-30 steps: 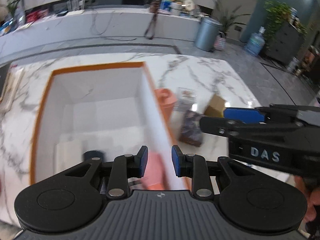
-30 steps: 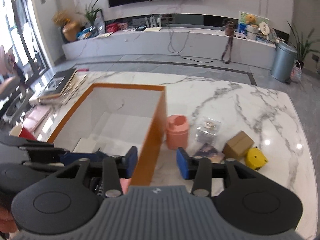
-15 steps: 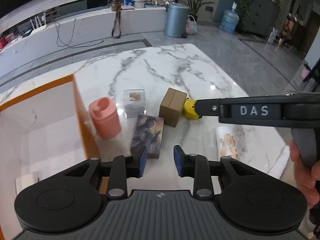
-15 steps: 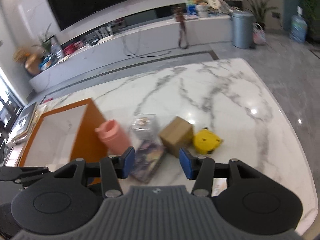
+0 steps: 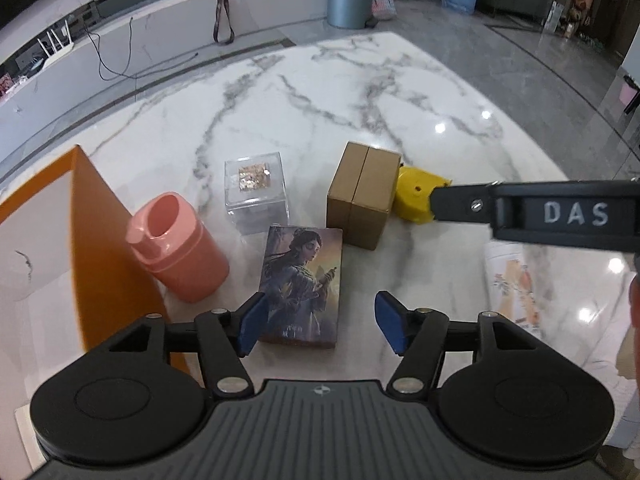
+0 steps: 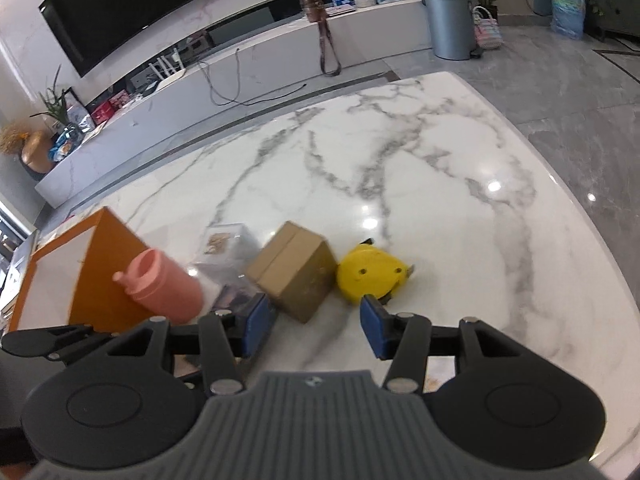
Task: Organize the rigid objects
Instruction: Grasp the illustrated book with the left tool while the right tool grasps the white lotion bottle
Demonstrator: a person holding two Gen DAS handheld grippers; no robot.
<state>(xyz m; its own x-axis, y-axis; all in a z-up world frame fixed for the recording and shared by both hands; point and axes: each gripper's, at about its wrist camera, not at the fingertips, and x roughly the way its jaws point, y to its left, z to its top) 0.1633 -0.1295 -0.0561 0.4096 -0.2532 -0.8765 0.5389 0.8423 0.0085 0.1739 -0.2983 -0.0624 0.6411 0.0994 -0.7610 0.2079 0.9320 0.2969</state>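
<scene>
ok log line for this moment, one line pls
left gripper: open, jaws just opening, over picture box | right gripper: open, empty, near cardboard box

From my right wrist camera, the picture card (image 6: 236, 298) is mostly hidden behind the pink cup (image 6: 166, 286) and my right tongs (image 6: 312, 326), and the clear cube (image 6: 228, 252) is smeared by blur. On the left wrist camera, the other tool's black arm covers part of the yellow tape measure (image 5: 414, 196). The orange box (image 5: 92, 256) at the table's left edge runs out of frame, so I can't see inside. A printed sheet (image 5: 512, 280) near the right edge is too washed out to read.
</scene>
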